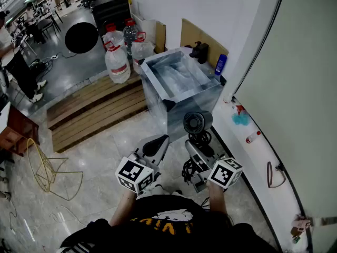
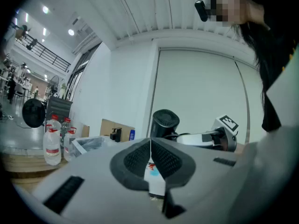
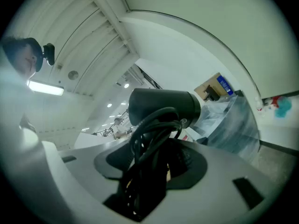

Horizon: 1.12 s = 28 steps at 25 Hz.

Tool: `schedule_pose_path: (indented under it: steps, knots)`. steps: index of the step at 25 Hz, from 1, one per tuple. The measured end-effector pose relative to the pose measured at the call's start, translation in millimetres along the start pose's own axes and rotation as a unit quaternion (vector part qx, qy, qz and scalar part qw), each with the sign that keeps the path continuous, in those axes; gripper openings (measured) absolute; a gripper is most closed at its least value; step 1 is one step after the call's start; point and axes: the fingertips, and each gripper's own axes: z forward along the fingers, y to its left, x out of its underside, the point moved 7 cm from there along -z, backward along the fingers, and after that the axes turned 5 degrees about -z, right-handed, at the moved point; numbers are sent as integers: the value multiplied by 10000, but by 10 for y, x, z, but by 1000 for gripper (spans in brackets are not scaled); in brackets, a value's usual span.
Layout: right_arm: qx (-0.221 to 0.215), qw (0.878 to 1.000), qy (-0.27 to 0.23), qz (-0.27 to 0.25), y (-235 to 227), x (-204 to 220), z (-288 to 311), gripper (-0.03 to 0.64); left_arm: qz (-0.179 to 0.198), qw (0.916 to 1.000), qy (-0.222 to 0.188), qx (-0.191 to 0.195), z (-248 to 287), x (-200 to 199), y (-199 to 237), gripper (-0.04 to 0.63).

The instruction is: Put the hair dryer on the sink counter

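Sink counter (image 1: 156, 79), plastic-wrapped, stands just ahead. Dryer (image 1: 197, 123) hangs in the air near its front corner, not yet on it. Right gripper (image 1: 199, 151) is clamped on the handle and bundled cord, probably so the cord can't trail. Barrel near upright, grille end up; handle runs back into the jaws. Left gripper (image 1: 157, 144): jaws together, empty, alongside.

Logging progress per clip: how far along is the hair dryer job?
Done: right gripper grips the hair dryer, cord coiled. In hand: it is held in the air short of the sink counter; left gripper shut, empty. Left: placing it there and releasing.
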Motion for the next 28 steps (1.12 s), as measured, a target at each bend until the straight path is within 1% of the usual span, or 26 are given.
schedule_pose_path:
  steps: [5, 11, 15, 20, 25, 28]
  knots:
    - [-23, 10000, -18, -15, -96, -39, -49, 206, -11, 10000, -7, 36, 108, 37, -55, 9]
    - [27, 9999, -106, -11, -210, -123, -169, 206, 63, 9999, -37, 112, 277, -10, -145, 9]
    - [120, 9998, -64, -155, -298, -159, -303, 206, 158, 9997, -73, 173, 410, -15, -257, 9]
    - [199, 9997, -63, -156, -397, -138, -555, 206, 207, 9996, -113, 139, 505, 32, -389, 9]
    - [268, 9995, -85, -141, -528, -135, -718, 206, 204, 9998, -5, 15, 579, 101, -445, 9]
    - [295, 9994, -156, -100, -626, -135, -745, 206, 273, 9996, 69, 46, 665, 101, -463, 9]
